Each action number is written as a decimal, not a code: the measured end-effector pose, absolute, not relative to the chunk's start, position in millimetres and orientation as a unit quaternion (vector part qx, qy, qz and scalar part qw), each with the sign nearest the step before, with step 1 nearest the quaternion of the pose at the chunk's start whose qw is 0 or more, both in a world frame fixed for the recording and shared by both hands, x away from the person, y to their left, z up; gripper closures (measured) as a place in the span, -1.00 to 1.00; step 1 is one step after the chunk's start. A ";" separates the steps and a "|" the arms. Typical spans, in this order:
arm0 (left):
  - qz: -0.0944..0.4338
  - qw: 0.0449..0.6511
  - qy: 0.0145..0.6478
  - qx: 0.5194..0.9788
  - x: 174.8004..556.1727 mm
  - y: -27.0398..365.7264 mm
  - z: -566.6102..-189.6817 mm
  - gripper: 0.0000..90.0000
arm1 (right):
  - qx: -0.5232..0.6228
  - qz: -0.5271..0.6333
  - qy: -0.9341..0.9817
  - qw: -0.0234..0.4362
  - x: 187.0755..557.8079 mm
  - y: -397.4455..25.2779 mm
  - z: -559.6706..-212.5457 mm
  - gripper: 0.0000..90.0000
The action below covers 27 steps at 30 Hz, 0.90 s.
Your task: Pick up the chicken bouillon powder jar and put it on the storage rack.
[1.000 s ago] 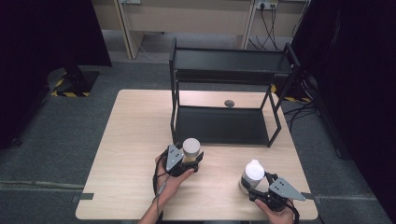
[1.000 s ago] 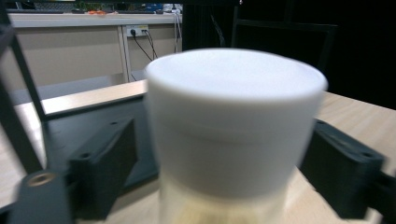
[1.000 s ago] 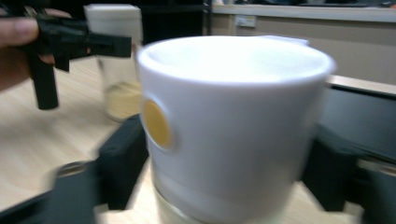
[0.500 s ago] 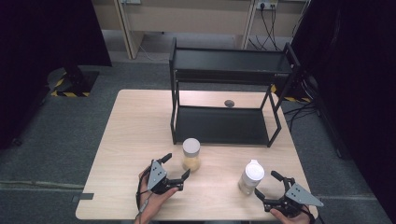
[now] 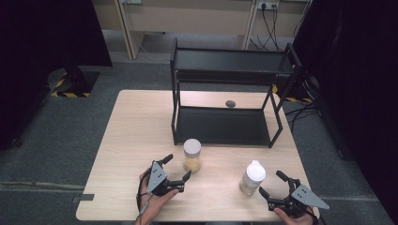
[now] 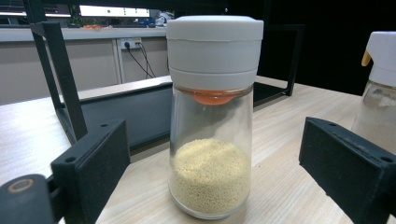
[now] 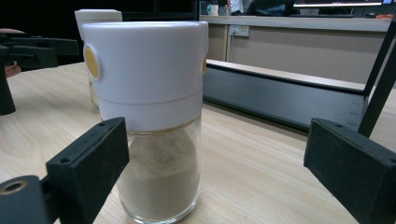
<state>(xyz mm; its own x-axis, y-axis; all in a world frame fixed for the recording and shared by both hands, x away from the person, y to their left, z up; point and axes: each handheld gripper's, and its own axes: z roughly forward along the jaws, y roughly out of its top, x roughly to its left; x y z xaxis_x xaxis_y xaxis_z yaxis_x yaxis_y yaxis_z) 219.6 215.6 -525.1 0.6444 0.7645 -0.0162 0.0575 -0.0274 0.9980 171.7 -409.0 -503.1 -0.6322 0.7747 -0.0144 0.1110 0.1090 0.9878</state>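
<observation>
Two glass jars stand upright on the wooden table (image 5: 136, 136), both in front of the black two-tier rack (image 5: 230, 101), which serves as the reference point.

The grain jar (image 5: 192, 155), holding yellow granules under a white lid, stands just in front of the rack's lower shelf, toward the rack's left end. The left gripper (image 5: 176, 169) sits on the side of this jar away from the rack, near it but not touching. Its jaws are spread wide apart and hold nothing. In the left gripper view the grain jar (image 6: 212, 121) stands free between the two jaws, with a gap on either side.

The powder jar (image 5: 252, 177), holding pale beige powder under a white cap, stands farther from the rack than the grain jar, opposite the rack's right half. The right gripper (image 5: 277, 185) lies just beside it, on the side away from the rack. Its jaws are likewise wide apart and empty; the right gripper view shows the powder jar (image 7: 152, 121) close to one jaw, contact not determinable.

A small dark object (image 5: 230, 103) lies on the table behind the rack's lower shelf.
</observation>
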 end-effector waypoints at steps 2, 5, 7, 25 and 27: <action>0.286 0.626 0.309 0.657 219.4 215.1 -523.8 -0.83 | 0.321 0.585 0.689 0.284 171.7 -409.0 -503.1 -0.85; 0.290 0.629 0.305 0.653 220.3 213.5 -520.3 -0.83 | 0.322 0.585 0.689 0.284 171.7 -408.9 -503.1 -0.85; 0.291 0.630 0.303 0.653 220.8 212.9 -518.7 -0.83 | 0.322 0.584 0.688 0.284 171.7 -408.8 -503.1 -0.85; 0.297 0.637 0.299 0.645 239.7 194.8 -507.5 -0.81 | 0.324 0.583 0.688 0.286 170.9 -408.0 -503.0 -0.85; 0.299 0.637 0.302 0.643 241.2 192.9 -507.2 -0.81 | 0.325 0.583 0.688 0.285 171.4 -408.1 -502.7 -0.85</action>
<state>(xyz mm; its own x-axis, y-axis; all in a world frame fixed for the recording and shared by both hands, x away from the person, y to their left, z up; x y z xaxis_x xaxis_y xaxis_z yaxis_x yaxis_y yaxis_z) 241.2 192.9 -507.2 0.6390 0.7692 -0.0001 0.0078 -0.0064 0.9999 171.4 -408.1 -502.7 -0.6262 0.7795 -0.0124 0.1147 0.1079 0.9875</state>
